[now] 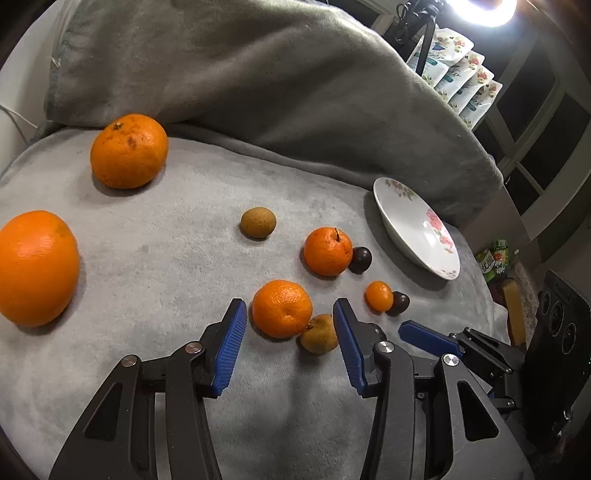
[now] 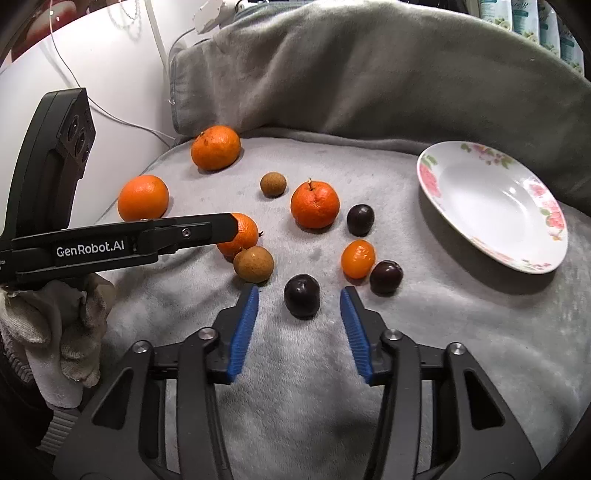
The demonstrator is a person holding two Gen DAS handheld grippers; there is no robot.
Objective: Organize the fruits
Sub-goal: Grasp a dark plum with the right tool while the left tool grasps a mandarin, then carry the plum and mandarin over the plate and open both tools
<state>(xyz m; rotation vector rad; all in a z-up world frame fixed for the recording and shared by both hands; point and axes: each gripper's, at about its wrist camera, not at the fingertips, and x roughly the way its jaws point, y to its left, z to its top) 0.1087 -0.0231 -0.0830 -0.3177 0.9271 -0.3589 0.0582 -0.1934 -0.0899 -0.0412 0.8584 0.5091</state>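
Note:
Fruits lie on a grey blanket. My left gripper [image 1: 290, 308] is open around a mandarin [image 1: 282, 308], with a brown longan [image 1: 318, 333] beside it. My right gripper [image 2: 298, 295] is open around a dark plum [image 2: 301, 295]. Other fruits: two big oranges [image 1: 129, 150] [image 1: 37, 267], a stemmed mandarin [image 2: 314, 204], a kumquat [image 2: 357, 258], two more dark plums [image 2: 360, 220] [image 2: 386, 277], longans [image 2: 273, 184] [image 2: 253, 264]. An empty white floral plate [image 2: 517, 243] lies at the right.
A folded grey blanket [image 2: 369, 74] rises behind the fruits. A white wall with cables [image 2: 110, 74] stands at the left. Floral packets [image 1: 461, 74] and a bright lamp [image 1: 480, 11] are at the far right. The left gripper's body [image 2: 92, 247] is held by a gloved hand [image 2: 55, 325].

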